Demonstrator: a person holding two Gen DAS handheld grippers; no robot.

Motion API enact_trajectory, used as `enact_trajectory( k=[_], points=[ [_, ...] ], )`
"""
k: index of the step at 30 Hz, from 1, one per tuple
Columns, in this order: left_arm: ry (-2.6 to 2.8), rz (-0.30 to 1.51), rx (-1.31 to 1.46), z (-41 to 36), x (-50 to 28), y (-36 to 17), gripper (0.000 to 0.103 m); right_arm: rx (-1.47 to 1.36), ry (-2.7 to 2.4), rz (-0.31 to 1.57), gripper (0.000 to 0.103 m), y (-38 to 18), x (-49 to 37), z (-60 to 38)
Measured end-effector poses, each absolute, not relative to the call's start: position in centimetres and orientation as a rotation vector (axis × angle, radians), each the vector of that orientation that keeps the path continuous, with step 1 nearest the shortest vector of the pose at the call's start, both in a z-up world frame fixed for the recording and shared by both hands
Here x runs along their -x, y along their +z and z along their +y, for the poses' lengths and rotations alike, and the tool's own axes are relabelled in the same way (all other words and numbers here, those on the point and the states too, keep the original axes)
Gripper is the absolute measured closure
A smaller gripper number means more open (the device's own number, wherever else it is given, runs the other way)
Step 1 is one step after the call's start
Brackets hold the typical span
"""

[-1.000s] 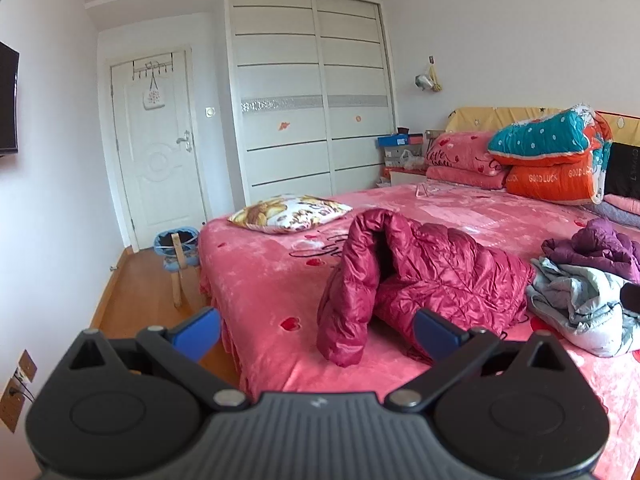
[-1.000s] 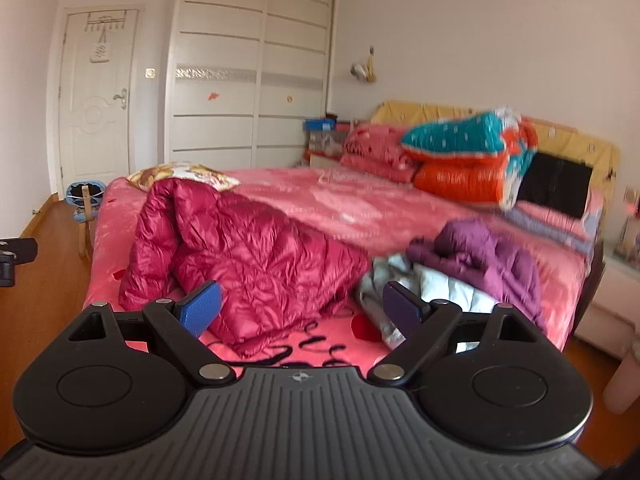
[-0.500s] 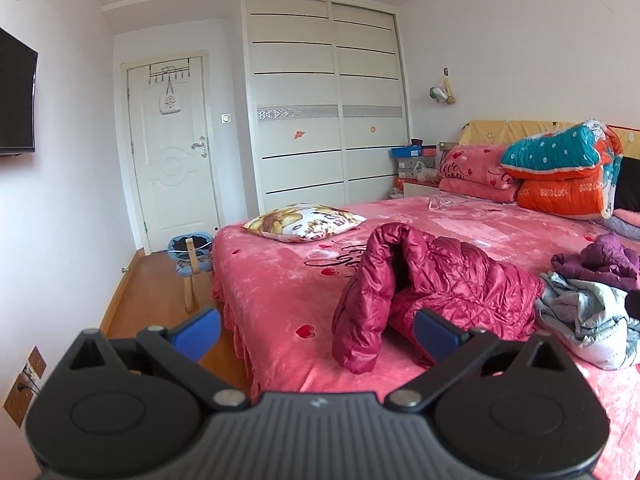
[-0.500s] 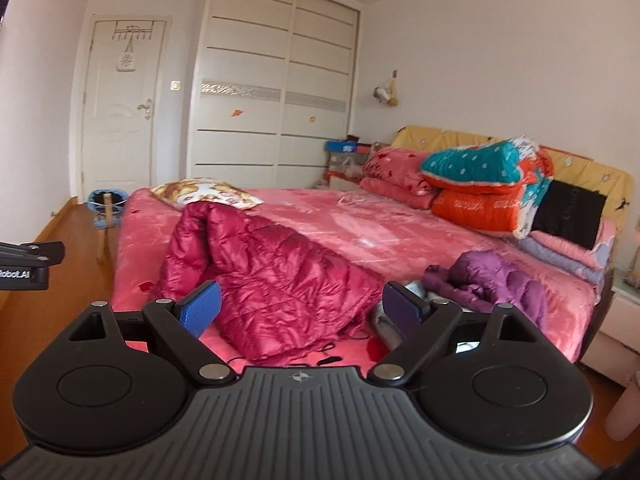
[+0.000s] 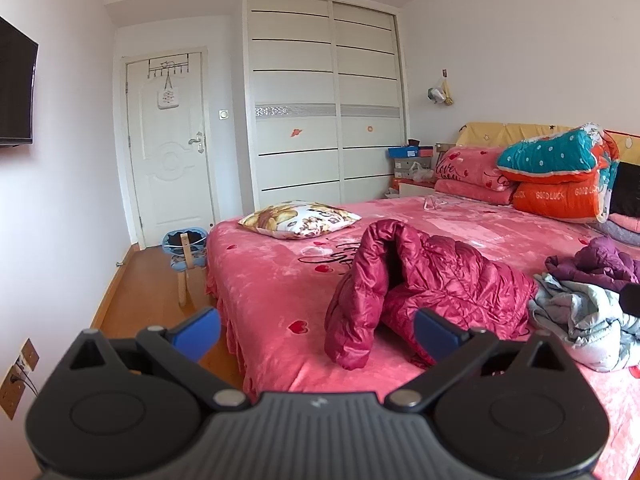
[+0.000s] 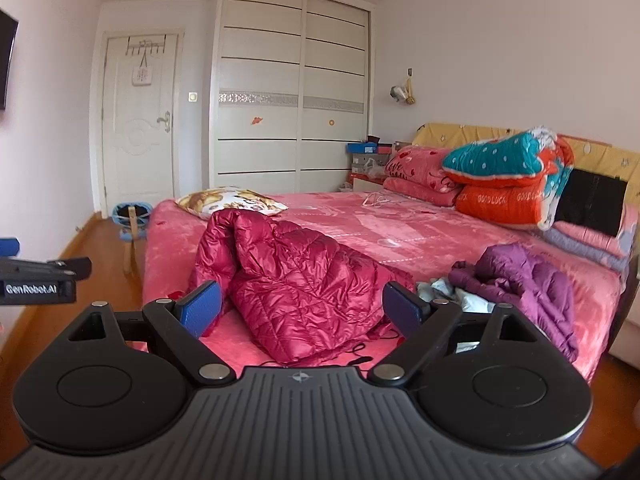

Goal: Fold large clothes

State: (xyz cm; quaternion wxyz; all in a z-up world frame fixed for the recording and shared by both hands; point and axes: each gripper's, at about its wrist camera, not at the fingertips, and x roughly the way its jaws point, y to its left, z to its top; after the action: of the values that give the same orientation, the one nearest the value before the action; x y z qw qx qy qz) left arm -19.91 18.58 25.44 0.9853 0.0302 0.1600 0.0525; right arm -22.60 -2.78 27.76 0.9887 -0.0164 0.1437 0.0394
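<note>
Jackets on bed (image 6: 400, 232): one crimson (image 6: 296, 280), one purple (image 6: 524, 276).

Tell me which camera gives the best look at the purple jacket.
The right wrist view: the purple jacket lies in full sight on the bed. The left wrist view catches only part of it at the frame's right edge.

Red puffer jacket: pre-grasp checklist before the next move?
1. Left gripper open, empty: ok.
2. Right gripper open, empty: ok.
3. Red puffer jacket on the bed, unobstructed: ok.
4. Jacket spread flat for folding: not ok, bunched with one part humped up.
5. Jacket separate from the grey garment and purple jacket: cannot tell, the edges meet.
6. Thin black cord by the jacket's near hem free of it: cannot tell.
</note>
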Motion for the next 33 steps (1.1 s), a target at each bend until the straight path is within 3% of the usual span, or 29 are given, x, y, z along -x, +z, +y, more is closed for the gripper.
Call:
enact_trajectory(
  k=[27, 33],
  points=[
    [0.017, 0.375, -0.076, 14.0, 16.8, 23.1, 0.001, 0.021, -0.042, 0.192, 0.000, 22.7, 21.0, -6.5],
    [-0.011, 0.417, -0.051, 12.6, 15.4, 20.9, 0.001, -0.070, -0.055, 0.301, 0.000, 19.3, 19.3, -9.0]
  ],
)
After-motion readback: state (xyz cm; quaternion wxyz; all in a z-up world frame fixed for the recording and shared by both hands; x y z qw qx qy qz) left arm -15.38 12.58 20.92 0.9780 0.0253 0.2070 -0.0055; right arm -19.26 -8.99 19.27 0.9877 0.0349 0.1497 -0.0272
